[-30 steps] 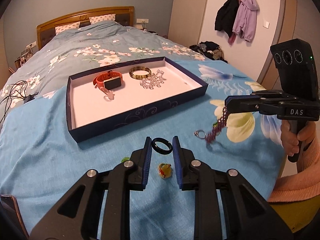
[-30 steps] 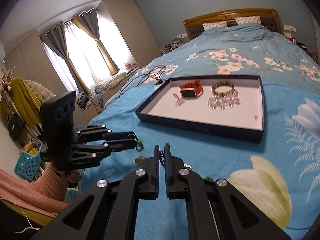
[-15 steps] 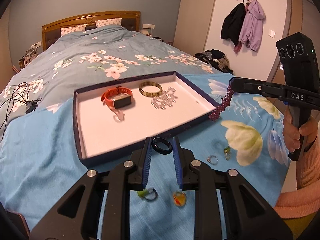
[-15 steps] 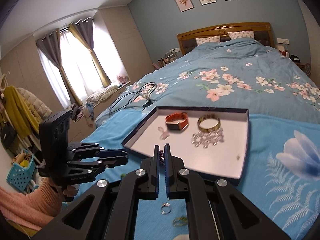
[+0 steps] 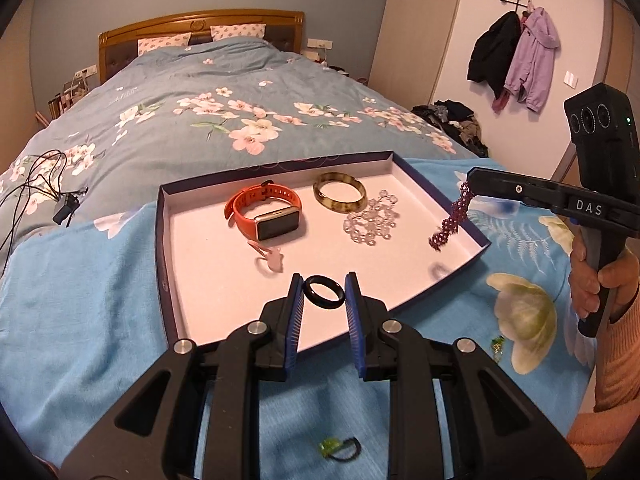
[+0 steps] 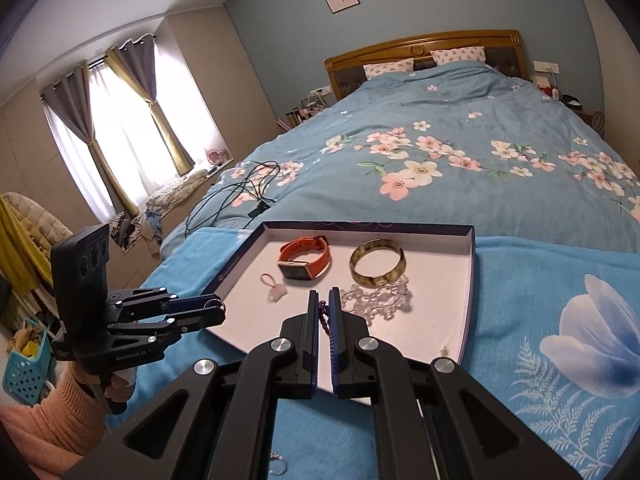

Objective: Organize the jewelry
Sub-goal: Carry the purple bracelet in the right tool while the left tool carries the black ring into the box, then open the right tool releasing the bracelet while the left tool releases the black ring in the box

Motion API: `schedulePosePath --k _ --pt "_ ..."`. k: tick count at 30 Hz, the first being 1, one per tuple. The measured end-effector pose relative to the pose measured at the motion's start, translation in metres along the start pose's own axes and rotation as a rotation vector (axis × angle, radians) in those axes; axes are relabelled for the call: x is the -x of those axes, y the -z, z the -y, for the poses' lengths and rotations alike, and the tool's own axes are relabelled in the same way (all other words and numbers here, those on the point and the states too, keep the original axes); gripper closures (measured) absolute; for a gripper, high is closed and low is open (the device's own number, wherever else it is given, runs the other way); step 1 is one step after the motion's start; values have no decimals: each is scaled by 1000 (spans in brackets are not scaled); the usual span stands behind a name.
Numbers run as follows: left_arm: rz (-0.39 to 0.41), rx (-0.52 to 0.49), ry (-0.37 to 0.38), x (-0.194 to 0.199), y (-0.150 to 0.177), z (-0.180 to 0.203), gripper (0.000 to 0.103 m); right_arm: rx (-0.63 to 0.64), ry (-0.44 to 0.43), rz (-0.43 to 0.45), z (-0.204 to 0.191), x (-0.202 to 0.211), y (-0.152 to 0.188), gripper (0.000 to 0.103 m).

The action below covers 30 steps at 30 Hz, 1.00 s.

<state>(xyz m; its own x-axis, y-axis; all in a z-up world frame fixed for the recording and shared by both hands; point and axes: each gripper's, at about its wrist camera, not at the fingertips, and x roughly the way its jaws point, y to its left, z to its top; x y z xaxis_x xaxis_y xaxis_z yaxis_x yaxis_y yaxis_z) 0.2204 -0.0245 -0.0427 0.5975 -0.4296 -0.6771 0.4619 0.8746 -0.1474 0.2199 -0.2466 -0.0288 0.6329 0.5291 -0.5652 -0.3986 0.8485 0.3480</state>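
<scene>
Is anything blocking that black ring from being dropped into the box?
Nothing visible does. The left gripper holds the black ring above bare white floor near the dark-rimmed box's front edge; the small pink charm lies further in.

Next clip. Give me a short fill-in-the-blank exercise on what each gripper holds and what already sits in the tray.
1. The left gripper is shut on a ____ ring.
2. A purple beaded bracelet hangs from the ____ gripper.
3. In the tray, the watch has an ____ strap.
4. The clear bead strand lies beside the ____.

Missing words: black; right; orange; bangle
</scene>
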Motion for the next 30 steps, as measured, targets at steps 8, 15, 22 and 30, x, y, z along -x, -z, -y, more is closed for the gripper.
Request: schedulePosePath --k 8,15,22,30 --pt "-33 4 -18 -22 -6 -4 82 -18 -1 -24 6 -21 -7 100" --pt "-56 -4 -32 -36 -9 -4 82 -26 1 -44 9 -35 -9 100" --pt "-67 -1 -41 -43 -10 -5 82 -35 9 -55 14 -44 -11 100" --pt "-80 2 -58 -52 -13 -7 82 -59 31 -59 22 -53 -14 100"
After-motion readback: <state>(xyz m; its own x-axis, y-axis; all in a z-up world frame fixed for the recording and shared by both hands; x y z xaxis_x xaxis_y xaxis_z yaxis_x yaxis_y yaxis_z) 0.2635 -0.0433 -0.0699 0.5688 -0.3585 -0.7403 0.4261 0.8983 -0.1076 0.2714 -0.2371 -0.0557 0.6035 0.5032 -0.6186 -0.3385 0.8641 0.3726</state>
